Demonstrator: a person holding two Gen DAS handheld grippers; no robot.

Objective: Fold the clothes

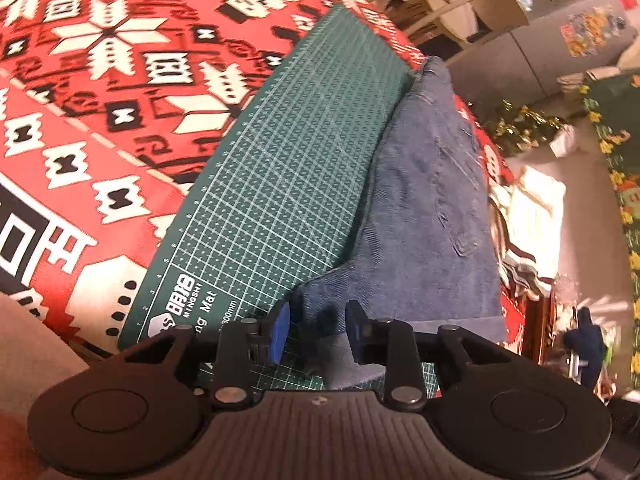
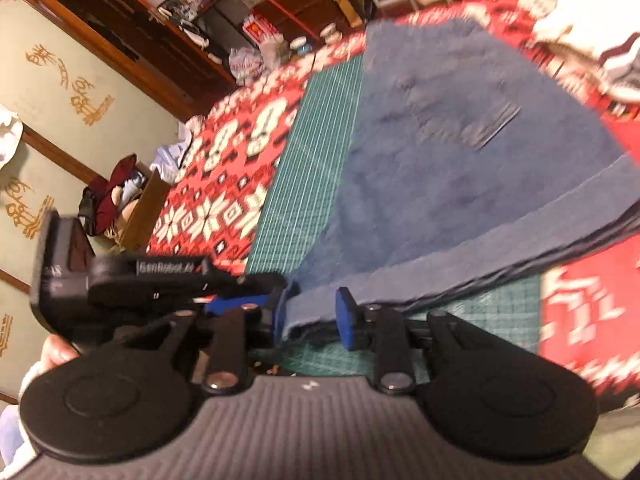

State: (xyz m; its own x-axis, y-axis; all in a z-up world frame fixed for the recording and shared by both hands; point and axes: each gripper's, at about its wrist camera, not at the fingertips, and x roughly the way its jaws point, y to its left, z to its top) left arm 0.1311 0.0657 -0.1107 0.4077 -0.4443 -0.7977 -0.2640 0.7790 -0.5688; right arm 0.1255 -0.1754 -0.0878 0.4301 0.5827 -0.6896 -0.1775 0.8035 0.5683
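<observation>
A blue denim garment (image 1: 432,200) lies folded flat, partly on a green cutting mat (image 1: 280,160) and partly on the red patterned cloth (image 1: 100,80). My left gripper (image 1: 319,330) stands open over the garment's near corner, its blue pads apart with the denim edge lying between them, unpressed. In the right wrist view the same denim (image 2: 460,152) spreads across the mat (image 2: 316,140). My right gripper (image 2: 312,316) is open too, its pads on either side of the near hem corner. The left gripper's black body (image 2: 148,276) sits close beside it on the left.
A pile of pale clothes (image 1: 532,216) lies past the denim at the cloth's edge, the same pile (image 2: 592,32) showing top right in the right wrist view. A cardboard box of clothes (image 2: 132,200) stands on the floor. Cluttered shelves (image 2: 280,12) line the far wall.
</observation>
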